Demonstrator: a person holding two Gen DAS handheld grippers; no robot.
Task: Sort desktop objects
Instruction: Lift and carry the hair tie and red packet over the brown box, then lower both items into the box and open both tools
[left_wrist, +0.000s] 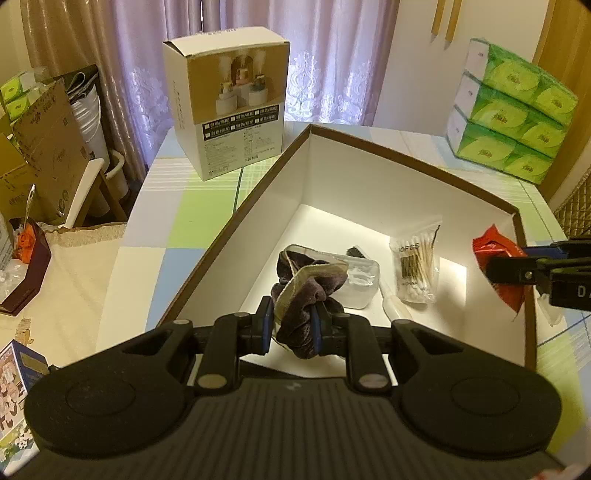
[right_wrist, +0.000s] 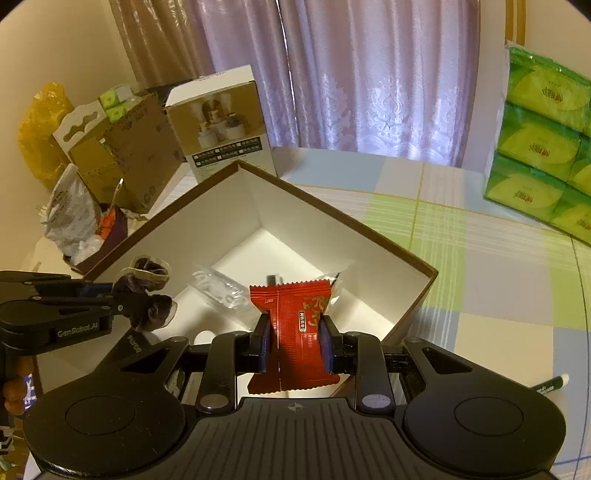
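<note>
An open white box with a brown rim (left_wrist: 406, 157) sits on the checked tablecloth. My left gripper (left_wrist: 291, 315) is shut on a dark purple velvet scrunchie with beige trim (left_wrist: 303, 291), held over the box's near end. On the box floor lie a bag of cotton swabs (left_wrist: 417, 264), a clear plastic case (left_wrist: 360, 282) and a small dropper (left_wrist: 393, 304). My right gripper (right_wrist: 295, 345) is shut on a red snack packet (right_wrist: 299, 314), just above the box's (right_wrist: 334, 216) near corner. In the right wrist view the left gripper (right_wrist: 118, 301) and scrunchie (right_wrist: 153, 295) show at the left.
A white product carton (left_wrist: 229, 110) stands behind the box. Stacked green tissue packs (left_wrist: 509, 118) fill the far right. Cardboard boxes (left_wrist: 48, 147) and a dark red tray of clutter (left_wrist: 26, 269) crowd the left. A pen (right_wrist: 550, 384) lies on the tablecloth at the right.
</note>
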